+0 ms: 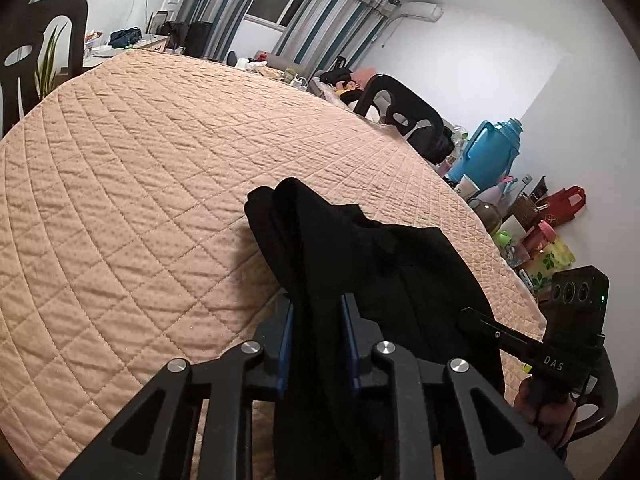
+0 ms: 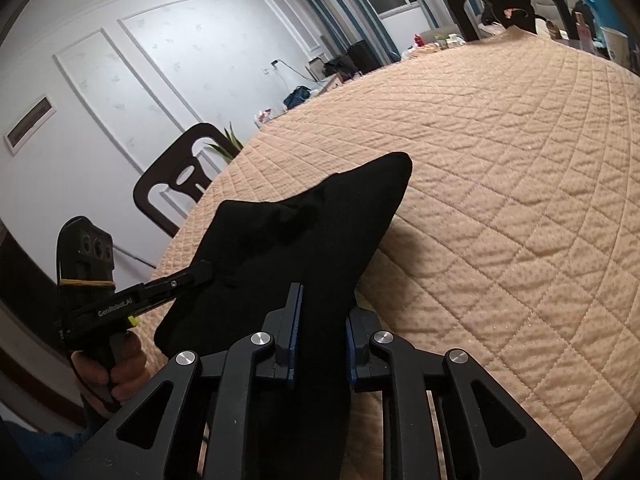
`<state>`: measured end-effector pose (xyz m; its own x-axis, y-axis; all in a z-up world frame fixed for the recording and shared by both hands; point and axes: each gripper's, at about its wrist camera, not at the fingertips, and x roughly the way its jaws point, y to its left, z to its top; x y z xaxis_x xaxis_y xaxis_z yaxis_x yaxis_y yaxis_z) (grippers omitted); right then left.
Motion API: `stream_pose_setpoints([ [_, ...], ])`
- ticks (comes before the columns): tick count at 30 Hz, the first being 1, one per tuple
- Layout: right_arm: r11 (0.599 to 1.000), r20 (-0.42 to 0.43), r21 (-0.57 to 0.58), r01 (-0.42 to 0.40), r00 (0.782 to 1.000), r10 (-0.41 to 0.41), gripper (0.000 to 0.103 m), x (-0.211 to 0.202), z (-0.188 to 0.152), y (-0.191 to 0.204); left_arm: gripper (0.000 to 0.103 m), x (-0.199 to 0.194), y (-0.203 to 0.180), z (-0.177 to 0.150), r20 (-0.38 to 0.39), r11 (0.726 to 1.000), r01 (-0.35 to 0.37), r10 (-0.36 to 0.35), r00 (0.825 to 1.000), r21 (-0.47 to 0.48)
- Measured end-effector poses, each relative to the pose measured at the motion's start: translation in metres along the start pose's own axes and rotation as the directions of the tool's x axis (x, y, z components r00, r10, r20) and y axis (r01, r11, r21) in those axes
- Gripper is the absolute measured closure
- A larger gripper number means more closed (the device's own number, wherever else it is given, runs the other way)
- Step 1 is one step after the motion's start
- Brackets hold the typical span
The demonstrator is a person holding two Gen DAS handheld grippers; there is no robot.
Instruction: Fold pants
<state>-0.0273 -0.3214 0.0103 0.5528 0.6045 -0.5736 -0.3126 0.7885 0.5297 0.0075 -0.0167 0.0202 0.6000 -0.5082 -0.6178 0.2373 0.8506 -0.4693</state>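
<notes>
The left gripper [image 1: 316, 312] is clamped on a bunched edge of the black pants [image 1: 360, 256], and the right gripper [image 2: 322, 316] pinches another edge. The pants lie at the near edge of the quilted worktop [image 1: 140, 168], their long axis running away from the grippers. Ahead, the quilt lies bare up to the chairs [image 1: 404, 116].

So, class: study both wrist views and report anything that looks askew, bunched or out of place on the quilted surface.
The black pants are not flat: they are bunched and peaked above the peach quilt, pinched by the left gripper and the right gripper. Nothing looks spilled or damaged.
</notes>
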Motion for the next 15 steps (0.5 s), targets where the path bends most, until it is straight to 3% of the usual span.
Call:
stream_pose_setpoints([
  [8,0.997,0.005,-0.061,-0.045,0.999,0.045,0.086,0.004,0.023,0.023,0.081,-0.008,0.002,0.021,0.031,0.999,-0.015,0.014,0.999,0.035],
  [15,0.993,0.001,-0.08,-0.091,0.996,0.092,0.086,0.036,0.059,0.035,0.081,-0.009,0.021,0.065,0.053,0.997,-0.053,0.05,0.997,0.057],
])
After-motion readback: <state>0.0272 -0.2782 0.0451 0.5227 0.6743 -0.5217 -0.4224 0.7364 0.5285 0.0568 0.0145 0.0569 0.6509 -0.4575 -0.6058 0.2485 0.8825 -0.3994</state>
